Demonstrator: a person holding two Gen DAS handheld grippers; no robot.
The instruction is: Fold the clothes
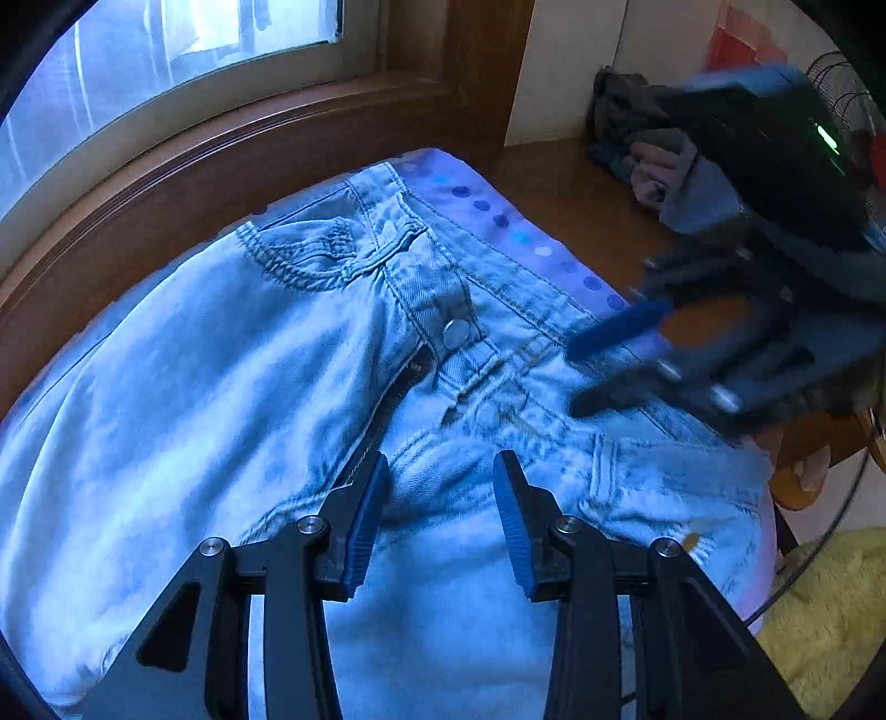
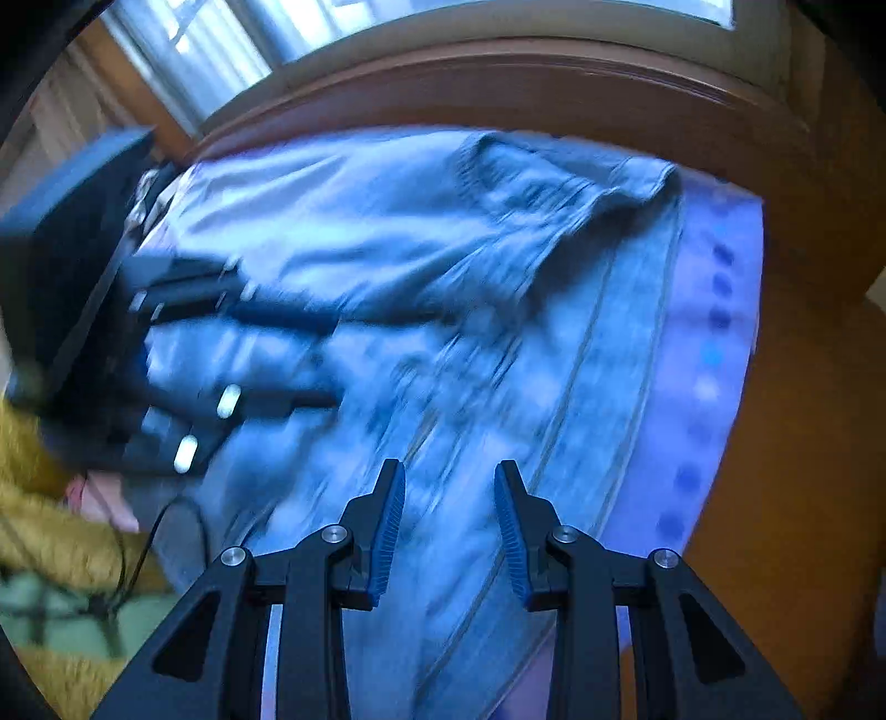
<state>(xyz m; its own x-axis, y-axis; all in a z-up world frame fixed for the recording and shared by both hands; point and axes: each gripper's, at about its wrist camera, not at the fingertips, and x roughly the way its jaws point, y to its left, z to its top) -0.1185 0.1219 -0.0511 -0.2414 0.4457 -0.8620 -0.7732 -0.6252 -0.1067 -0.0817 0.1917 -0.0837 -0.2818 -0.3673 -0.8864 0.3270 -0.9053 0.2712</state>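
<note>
Left wrist view, going L to R: wooden window sill (image 1: 232,144) curves along the far edge, window (image 1: 166,50) above it. Light-blue jeans (image 1: 232,354) lie spread front-up on a lilac dotted cloth (image 1: 515,227) that covers the wooden table (image 1: 576,188) — waistband toward the table's far right side, a front pocket toward the far left, metal button (image 1: 456,331) near the middle w/ the open zip running down from it toward the camera. Left gripper (image 1: 441,462) hangs right over the fly/crotch area, jaws apart, nothing between the blue pads; can't tell if the tips touch the denim. Further R, the right gripper (image 1: 576,376) (blurred) sits over the waistband near the table's right edge, jaws released, no fabric pinched. Behind it, at the far right corner, a heap of dark clothes (image 1: 637,144). A fan (image 1: 841,94) and yellow fluffy fabric (image 1: 830,609) show beyond the table's right side.

Right wrist view, L to R: yellow fabric (image 2: 39,526) at the left, then the left gripper (image 2: 326,360) blurred over the jeans (image 2: 387,249). Right gripper (image 2: 449,471) jaws apart over seam lines of the denim — pads clear of cloth. Dotted cloth (image 2: 714,332) strip, then bare table (image 2: 803,443) on the R.
</note>
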